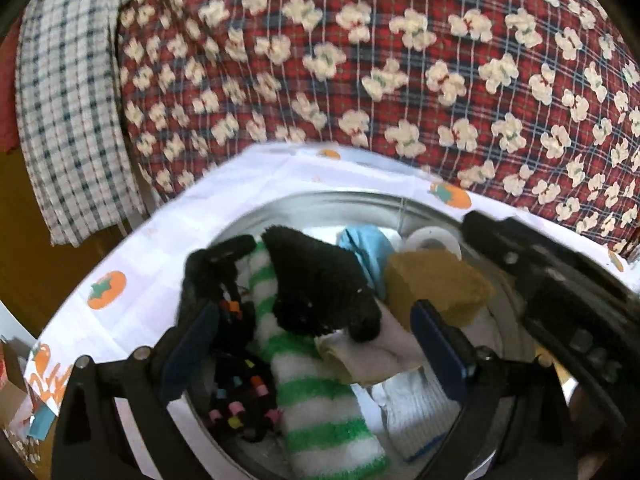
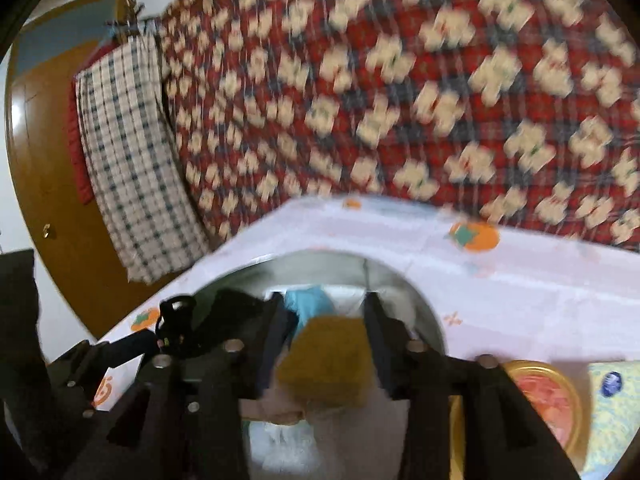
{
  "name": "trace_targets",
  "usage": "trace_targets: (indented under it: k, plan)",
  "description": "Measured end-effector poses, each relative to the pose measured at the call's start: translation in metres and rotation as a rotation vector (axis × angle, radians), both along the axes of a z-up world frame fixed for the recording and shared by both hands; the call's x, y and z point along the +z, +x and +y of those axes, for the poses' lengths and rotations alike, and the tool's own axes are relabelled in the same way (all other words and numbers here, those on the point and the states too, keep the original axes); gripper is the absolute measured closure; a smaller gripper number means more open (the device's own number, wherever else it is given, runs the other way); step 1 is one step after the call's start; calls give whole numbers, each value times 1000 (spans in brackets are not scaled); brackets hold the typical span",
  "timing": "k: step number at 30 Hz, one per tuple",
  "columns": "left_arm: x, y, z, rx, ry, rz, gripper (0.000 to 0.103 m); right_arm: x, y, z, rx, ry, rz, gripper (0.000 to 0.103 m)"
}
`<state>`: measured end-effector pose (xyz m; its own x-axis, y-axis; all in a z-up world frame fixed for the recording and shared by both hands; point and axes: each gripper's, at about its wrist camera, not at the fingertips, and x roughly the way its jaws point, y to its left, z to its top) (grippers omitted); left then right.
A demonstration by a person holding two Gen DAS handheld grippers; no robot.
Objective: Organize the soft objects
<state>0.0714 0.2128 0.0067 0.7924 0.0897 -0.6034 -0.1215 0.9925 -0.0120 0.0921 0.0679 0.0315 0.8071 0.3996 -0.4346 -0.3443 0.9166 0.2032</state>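
Socks heaped in a metal bowl [image 1: 224, 232] on the bench.
Left gripper [image 1: 316, 344] jaws stand open around the black sock [image 1: 320, 280], above a green-striped sock [image 1: 316, 412]. The right view is blurred: right gripper [image 2: 324, 316] jaws flank the mustard sock [image 2: 328, 360], contact unclear; only there, at 4 o'clock, a yellow-rimmed dish [image 2: 568, 392] shows.

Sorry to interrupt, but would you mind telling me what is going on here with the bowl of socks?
A person with a tool in each hand is sorting soft items piled in a metal bowl on a persimmon-print cloth. The right tool straddles a mustard sponge, apparently not yet clamped. The left tool is open over a black sock and a green-striped sock.
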Motion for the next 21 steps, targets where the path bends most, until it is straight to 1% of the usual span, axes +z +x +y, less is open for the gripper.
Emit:
trace_targets:
  k: [1,3,5,6,8,13,16,21]
  plan:
    - [-1,-3,0,6,11,-14,5,1,-7,-2,-21,5,-33,39]
    - [-3,-8,-2,19,26,-42,5,2,-22,-5,-62,11,-108,32]
    - [-4,-15,-1,41,32,-83,5,1,-35,-7,-81,-9,-171,32]
    - [-6,-19,-1,62,37,-111,5,0,-40,-6,-97,-23,-190,31]
    - [-7,-24,-1,80,44,-141,5,-3,-47,-9,-132,-33,-222,31]
    - [-8,-40,-3,120,68,-244,4,-13,-67,-20,-149,4,-296,31]
    - [-8,-50,-4,135,73,-302,4,-15,-75,-22,-144,-1,-312,31]
    - [-7,-59,-8,134,78,-345,2,-14,-83,-27,-152,10,-334,31]
